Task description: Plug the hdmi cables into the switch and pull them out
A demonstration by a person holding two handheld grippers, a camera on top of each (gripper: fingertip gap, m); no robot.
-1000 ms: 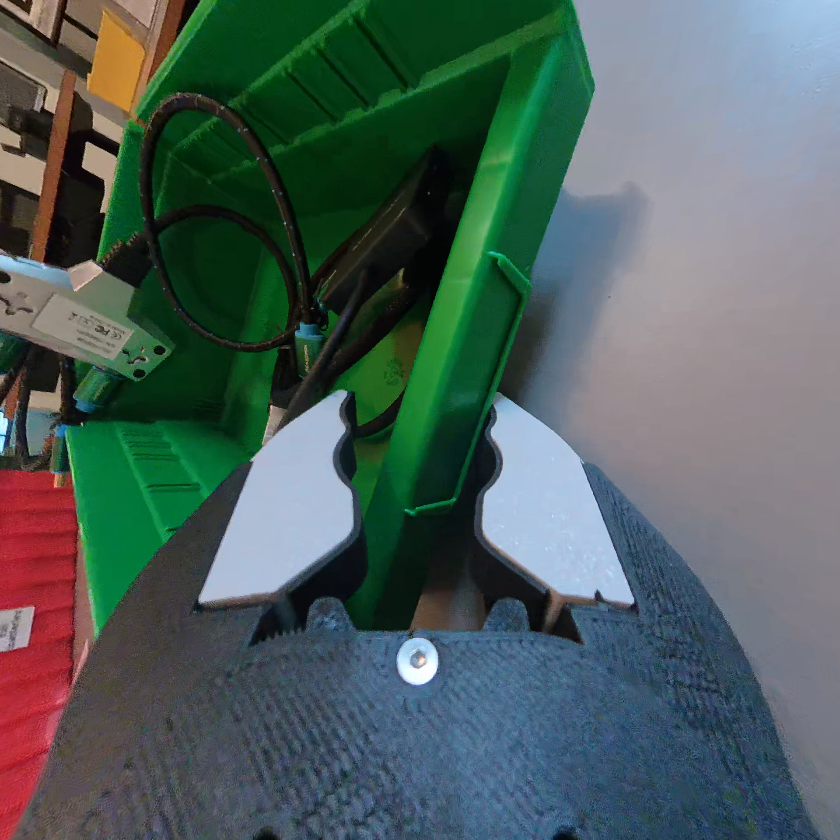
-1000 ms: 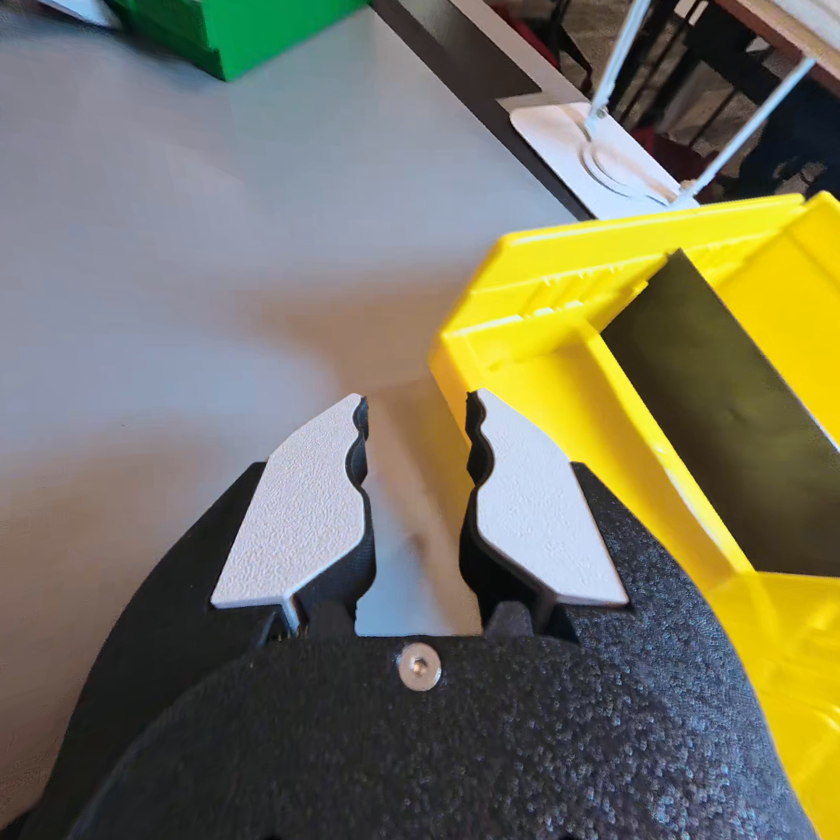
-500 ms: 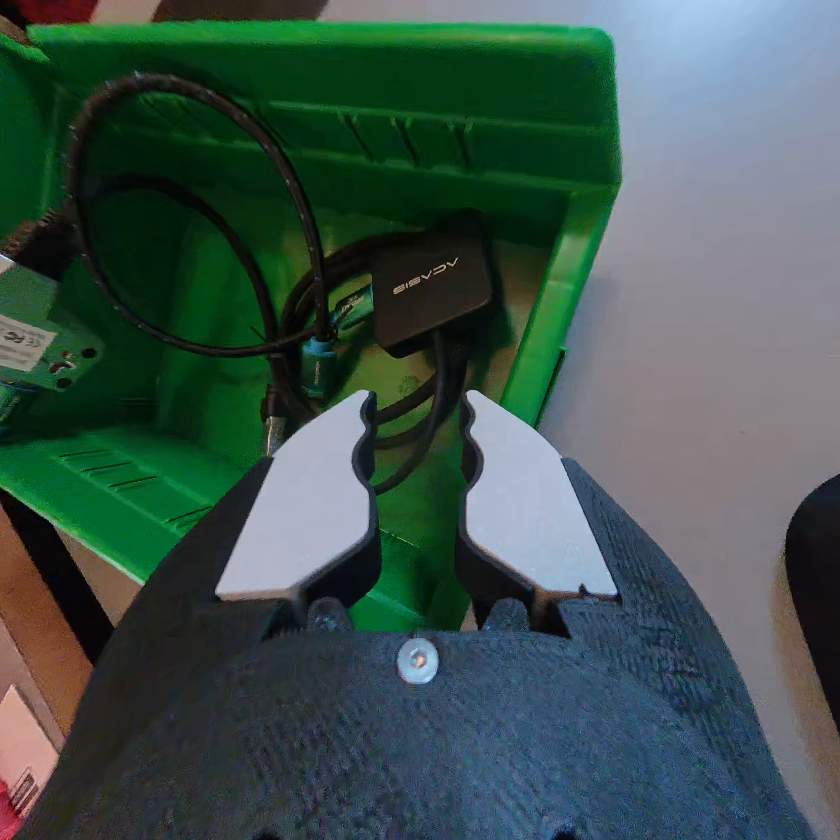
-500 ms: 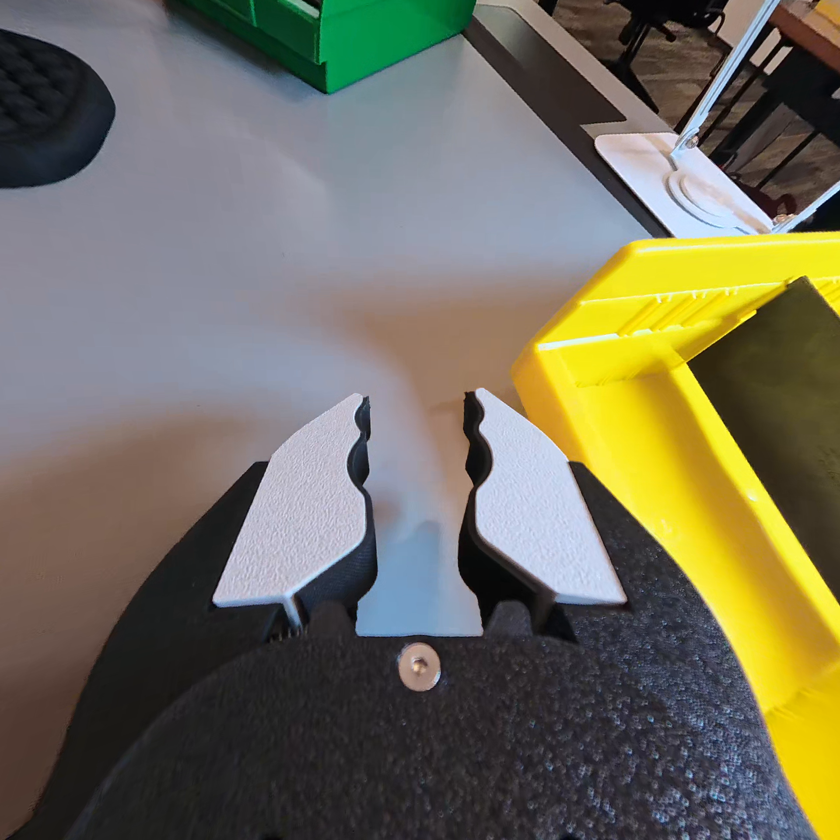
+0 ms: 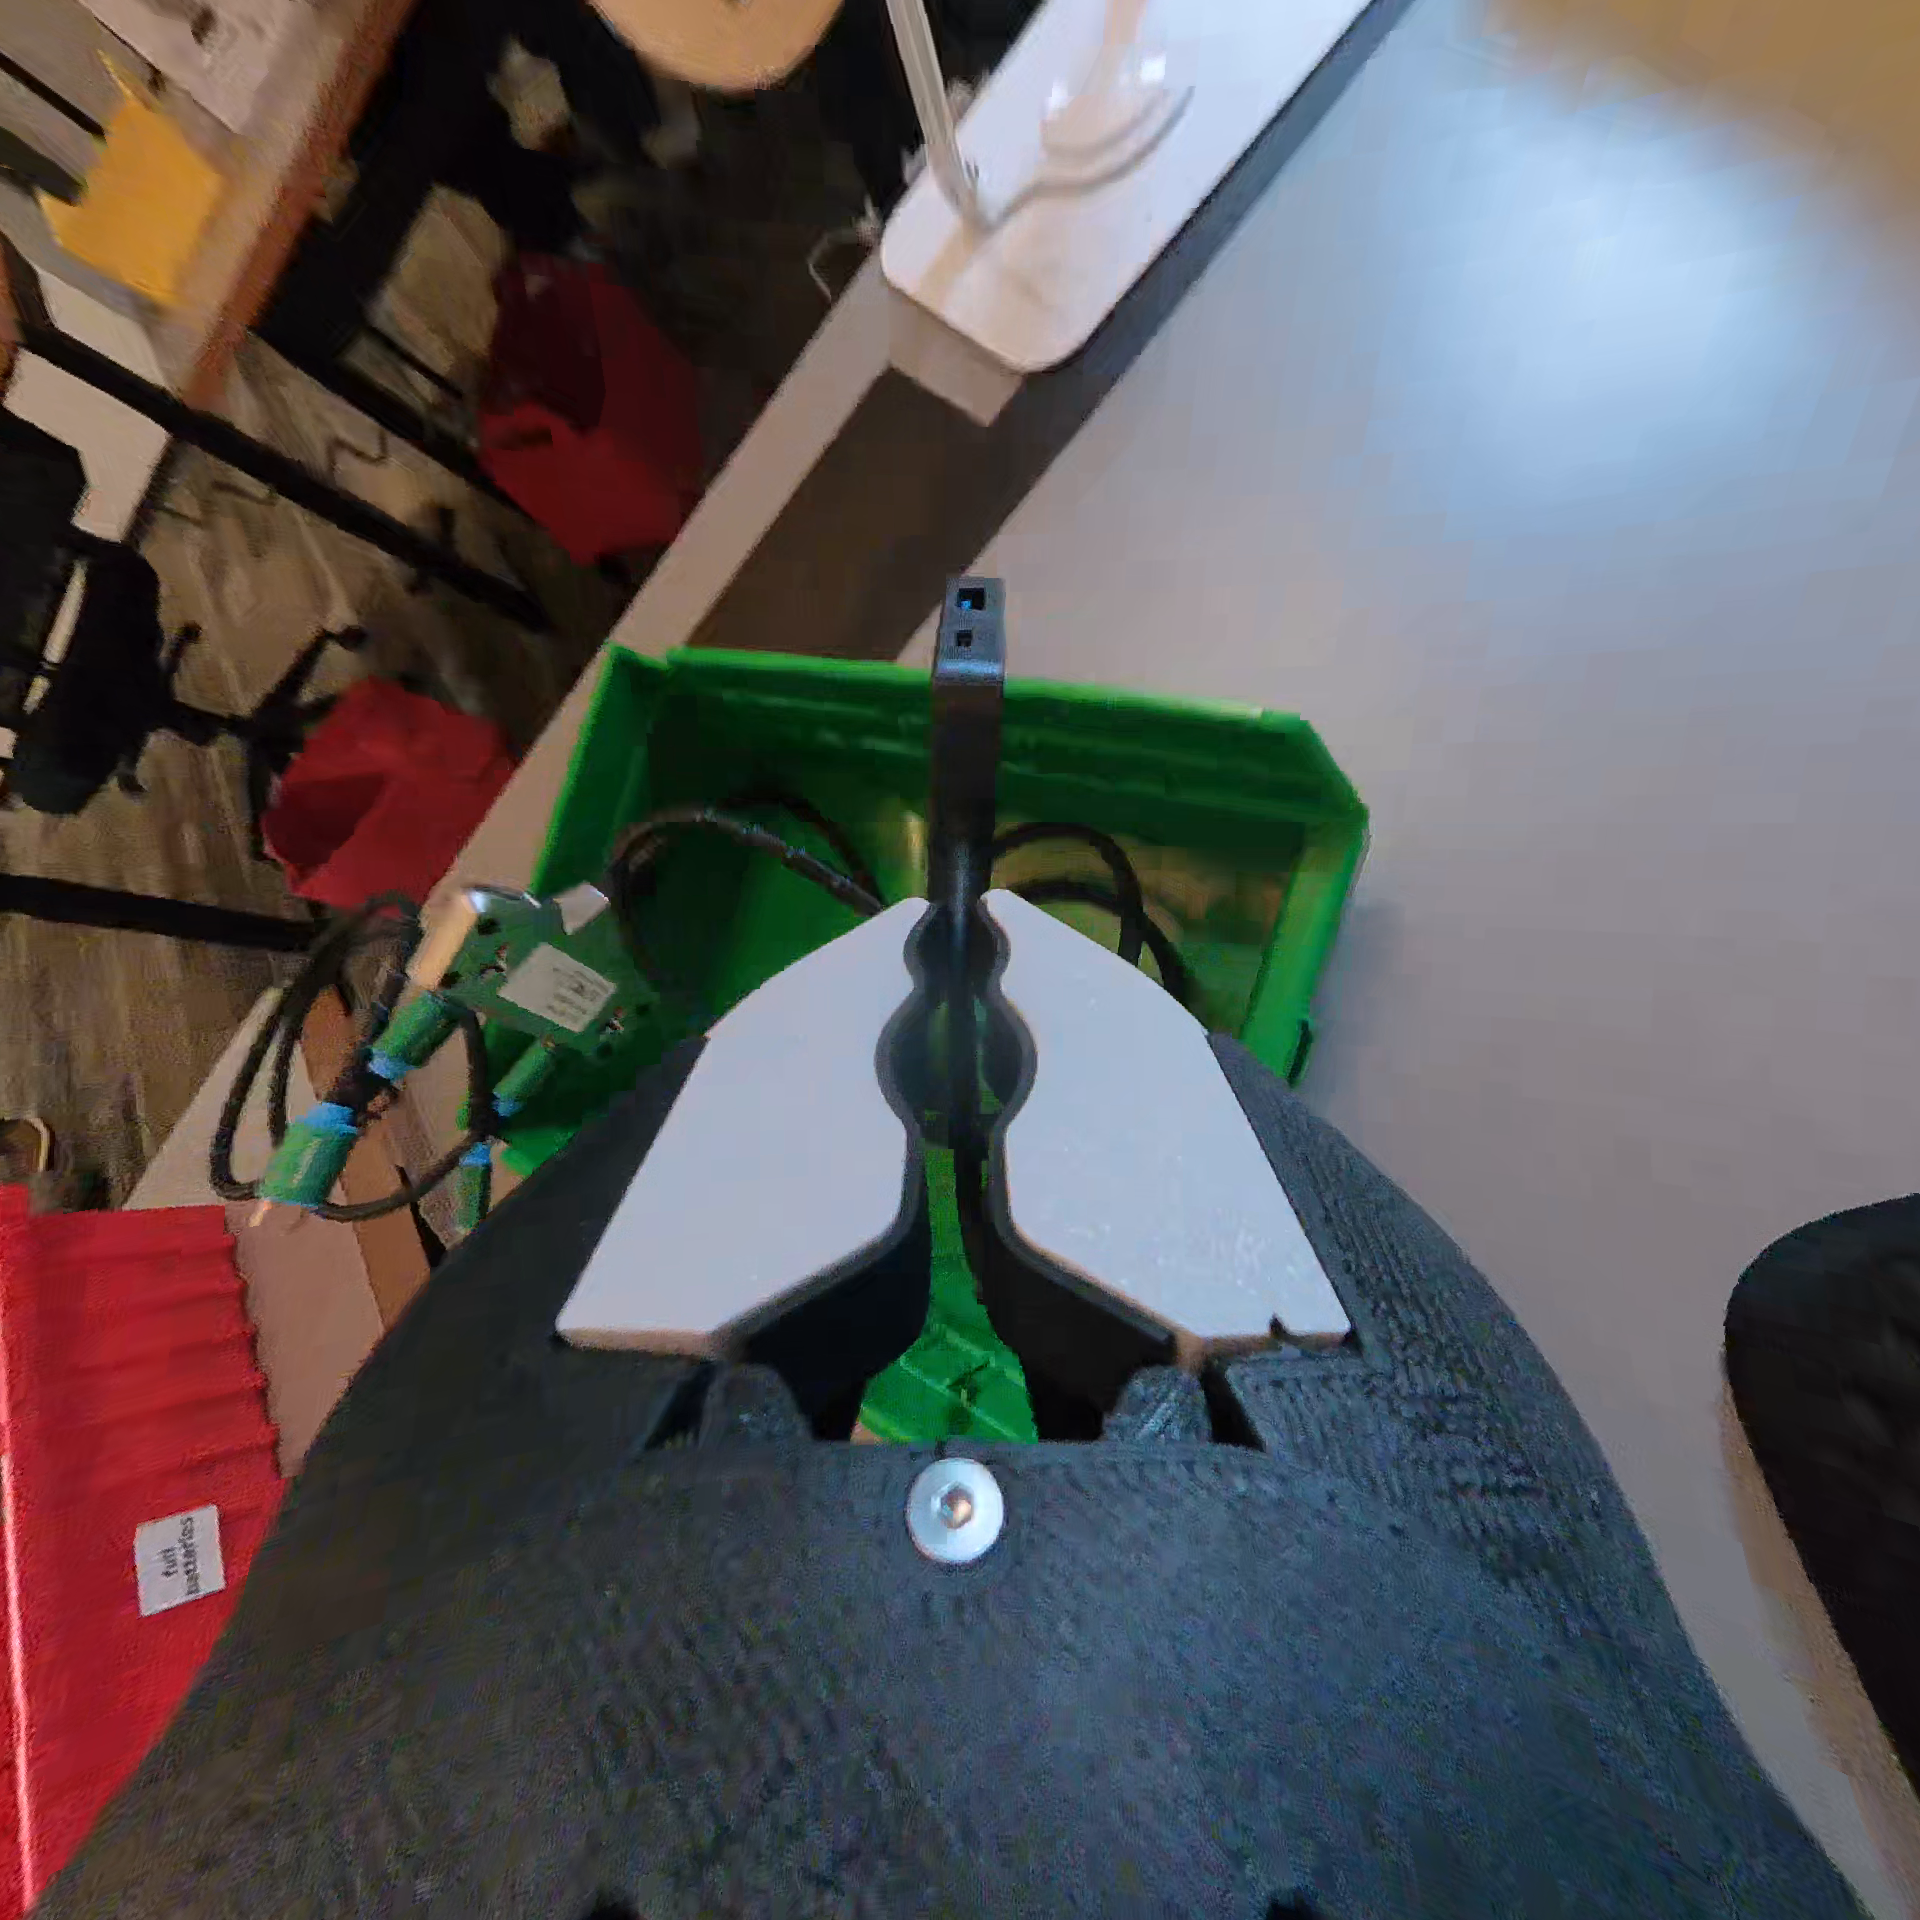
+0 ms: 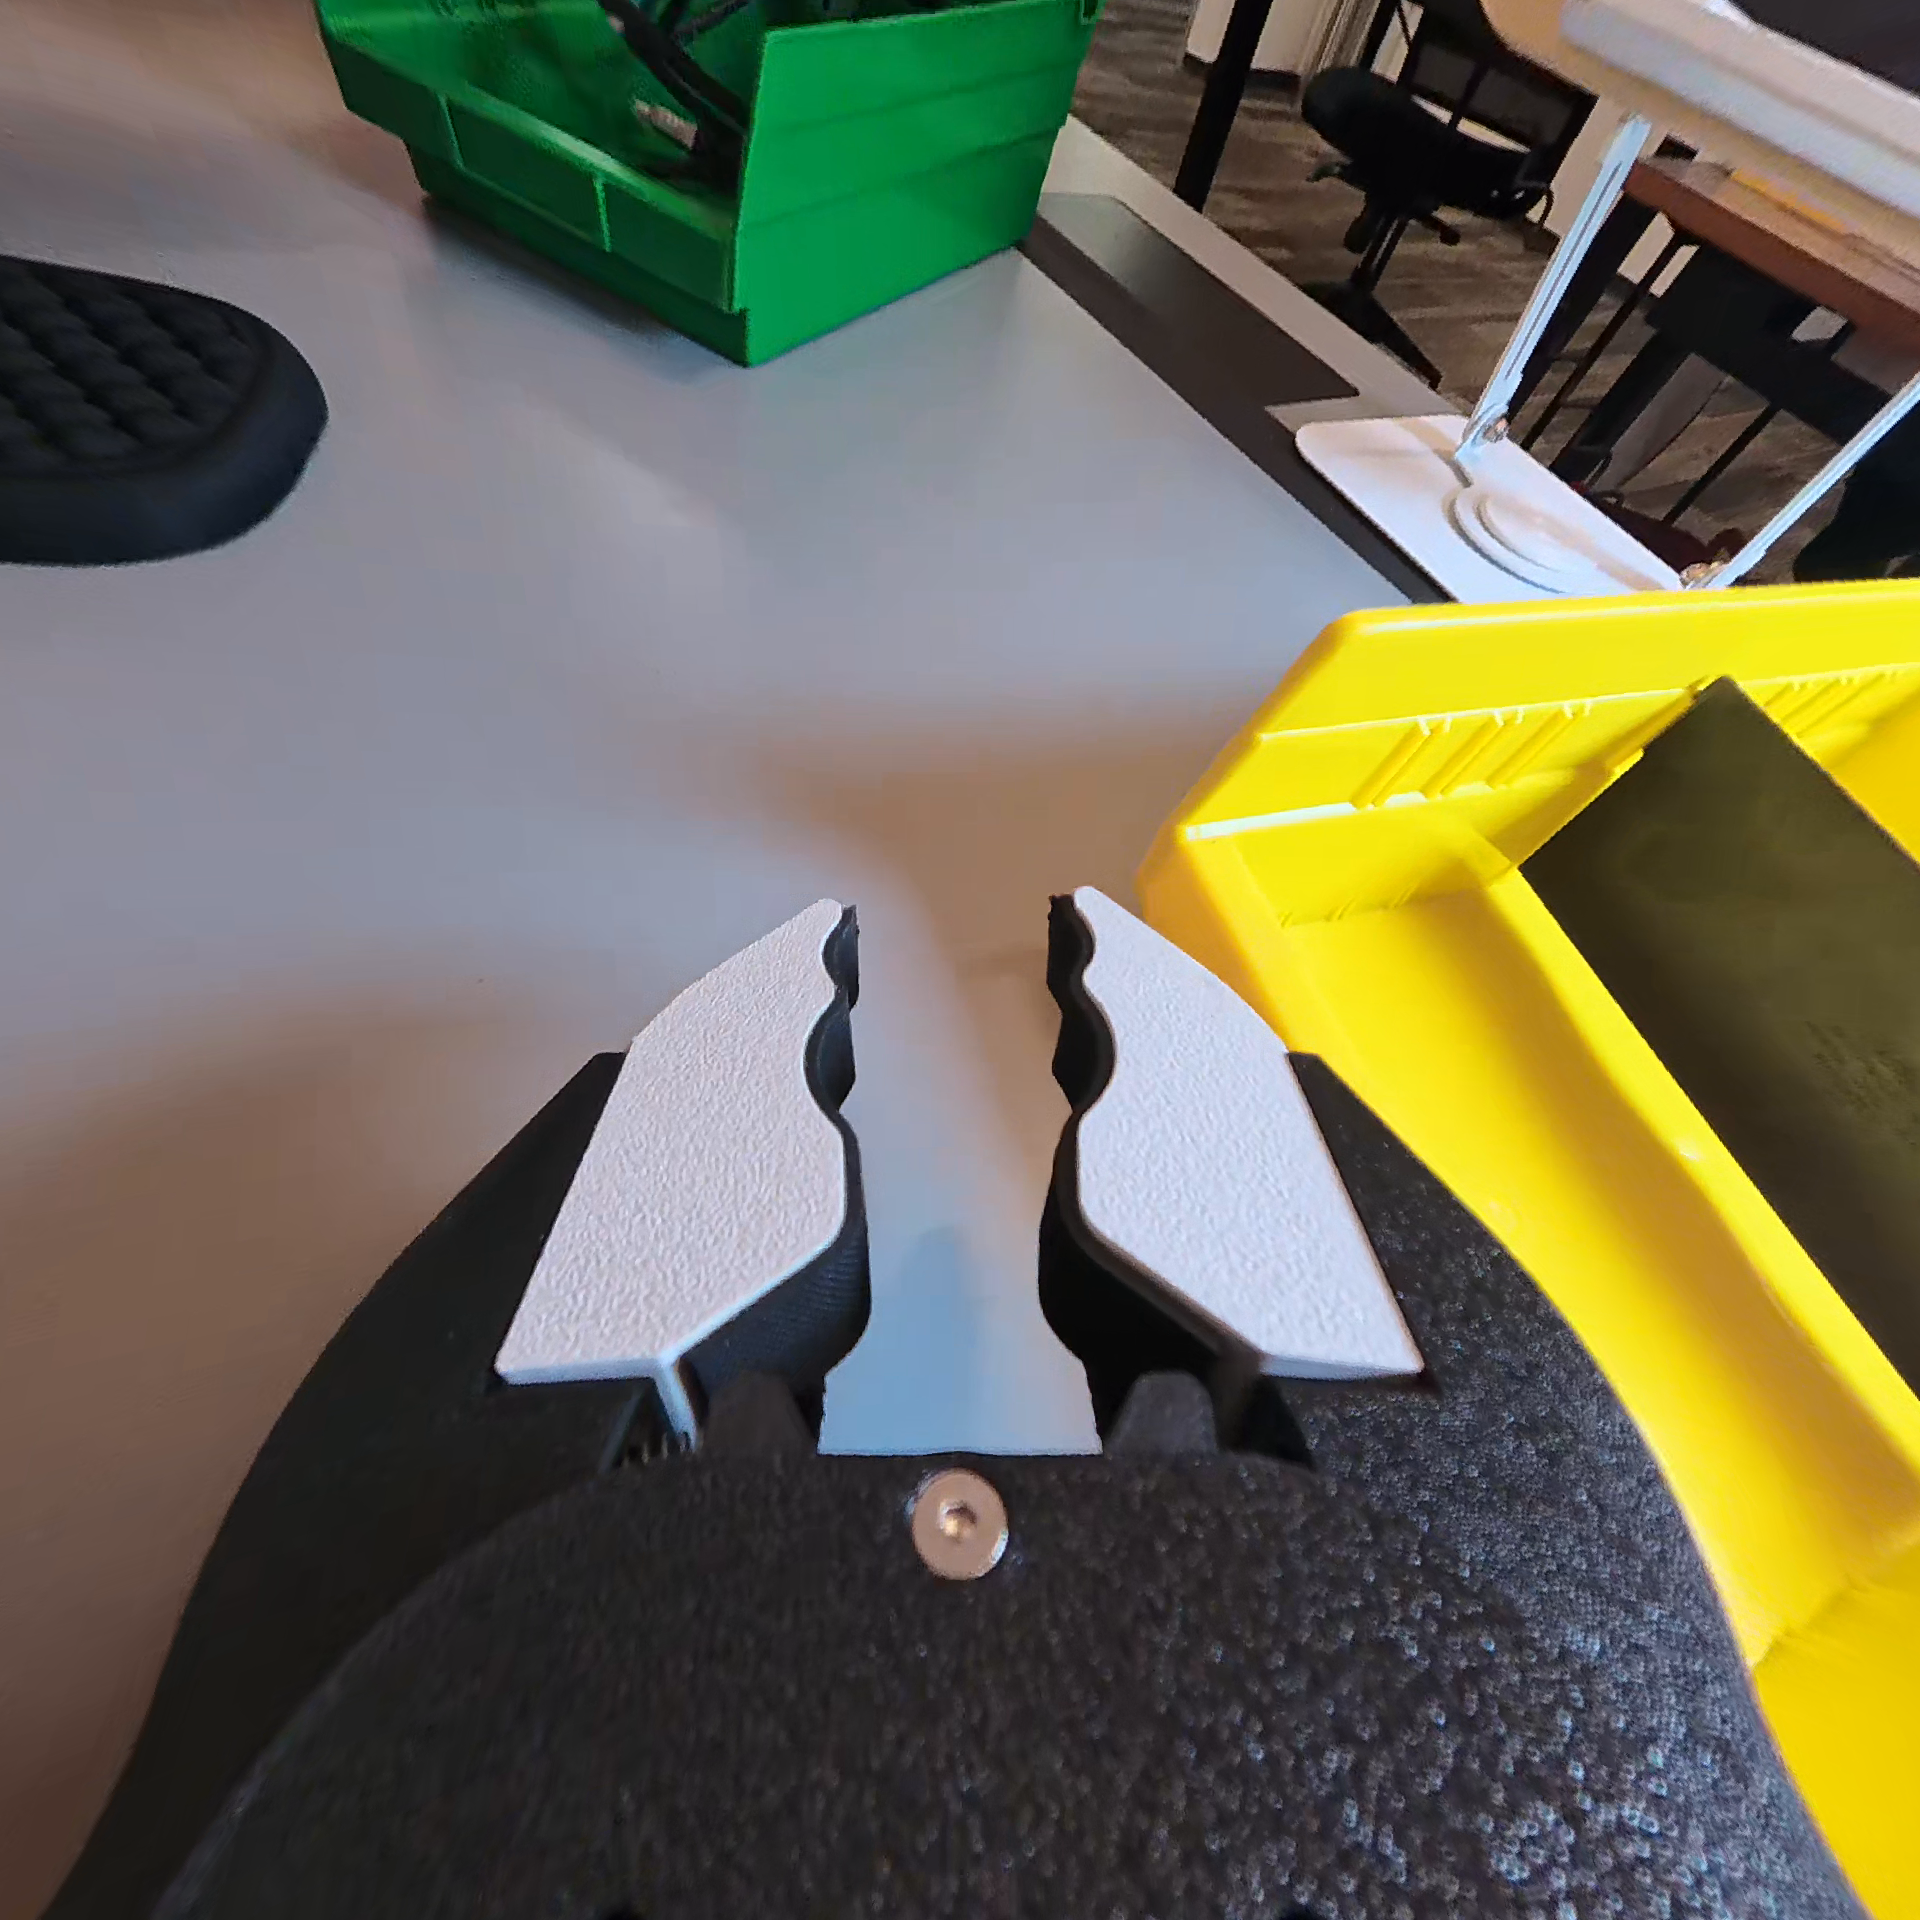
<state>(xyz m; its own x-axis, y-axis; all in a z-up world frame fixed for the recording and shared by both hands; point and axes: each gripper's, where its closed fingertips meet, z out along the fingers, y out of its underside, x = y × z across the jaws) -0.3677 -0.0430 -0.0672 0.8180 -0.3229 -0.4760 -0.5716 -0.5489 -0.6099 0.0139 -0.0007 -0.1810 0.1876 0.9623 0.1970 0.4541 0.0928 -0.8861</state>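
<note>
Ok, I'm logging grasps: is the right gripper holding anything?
No, the right gripper is open over the bare grey table, with nothing between its fingers.

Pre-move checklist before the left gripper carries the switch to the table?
1. Left gripper shut on the black switch: ok, fingers closed at its cable end, body sticking up edge-on.
2. Switch clear of the green bin: cannot tell, it overlaps the rim from this angle.
3. Switch's cable free: not ok, it still loops down inside the bin.
4. Right gripper free: ok, open and empty over the table.
5. Grey table has a bare patch between the green bin and the yellow bin: ok.
6. Silver adapter with green-plug cables out of the way: cannot tell, it hangs at the bin's left edge.
</note>
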